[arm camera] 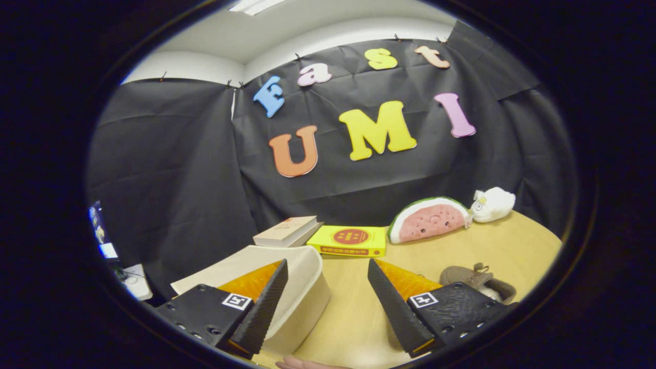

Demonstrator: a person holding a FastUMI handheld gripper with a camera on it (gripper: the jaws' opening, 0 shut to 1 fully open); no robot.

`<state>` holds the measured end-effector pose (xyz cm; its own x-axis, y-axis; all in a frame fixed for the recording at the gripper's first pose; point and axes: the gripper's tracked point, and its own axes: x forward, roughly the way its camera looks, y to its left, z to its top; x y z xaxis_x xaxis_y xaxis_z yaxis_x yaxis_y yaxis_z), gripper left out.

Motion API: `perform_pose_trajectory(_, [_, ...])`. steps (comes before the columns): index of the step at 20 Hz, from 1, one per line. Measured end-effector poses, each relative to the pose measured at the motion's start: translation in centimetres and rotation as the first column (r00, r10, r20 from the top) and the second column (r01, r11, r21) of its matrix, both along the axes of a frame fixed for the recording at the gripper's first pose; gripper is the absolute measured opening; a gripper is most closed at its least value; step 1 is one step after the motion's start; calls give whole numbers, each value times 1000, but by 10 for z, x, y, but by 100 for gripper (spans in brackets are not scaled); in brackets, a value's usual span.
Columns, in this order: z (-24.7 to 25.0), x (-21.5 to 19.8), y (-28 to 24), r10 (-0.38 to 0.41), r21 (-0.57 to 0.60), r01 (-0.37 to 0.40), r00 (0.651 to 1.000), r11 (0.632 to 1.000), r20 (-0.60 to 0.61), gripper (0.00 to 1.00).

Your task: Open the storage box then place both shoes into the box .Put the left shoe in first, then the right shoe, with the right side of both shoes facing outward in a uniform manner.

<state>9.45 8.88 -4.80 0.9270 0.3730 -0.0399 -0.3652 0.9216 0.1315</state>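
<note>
Gripper [328, 297] jaws spread, gripping nothing. Cream storage box [302, 287] partly hidden behind left finger; brown shoe [474, 279] cut off behind right. Wooden table [512, 246] beyond, black cloth wall.

The gripper [328, 302] is hovering above the wooden table [512, 246] with its two fingers [269, 300] standing wide apart and holding nothing. The cream storage box [302, 292] is sitting on the table partly behind the left finger, its lid lying closed. A brown shoe [474, 279] is resting just beyond the right finger. Farther along the table, a yellow book [351, 240] is lying flat beside a pale book [287, 230]. A watermelon-slice plush toy [428, 220] is leaning near the black cloth wall, touching a white plush toy [493, 204]. A fingertip [302, 364] is showing below the fingers.
</note>
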Motion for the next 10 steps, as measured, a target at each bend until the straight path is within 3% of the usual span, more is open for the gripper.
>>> perform_pose_trajectory(3, [-18,14,20,144,71,-137,985,988,-96,96])
perform_pose_trajectory(6, [-23,16,39,310,228,-265,931,937,-193,95])
perform_pose_trajectory(10, [-36,24,40,381,317,-291,883,902,-273,95])
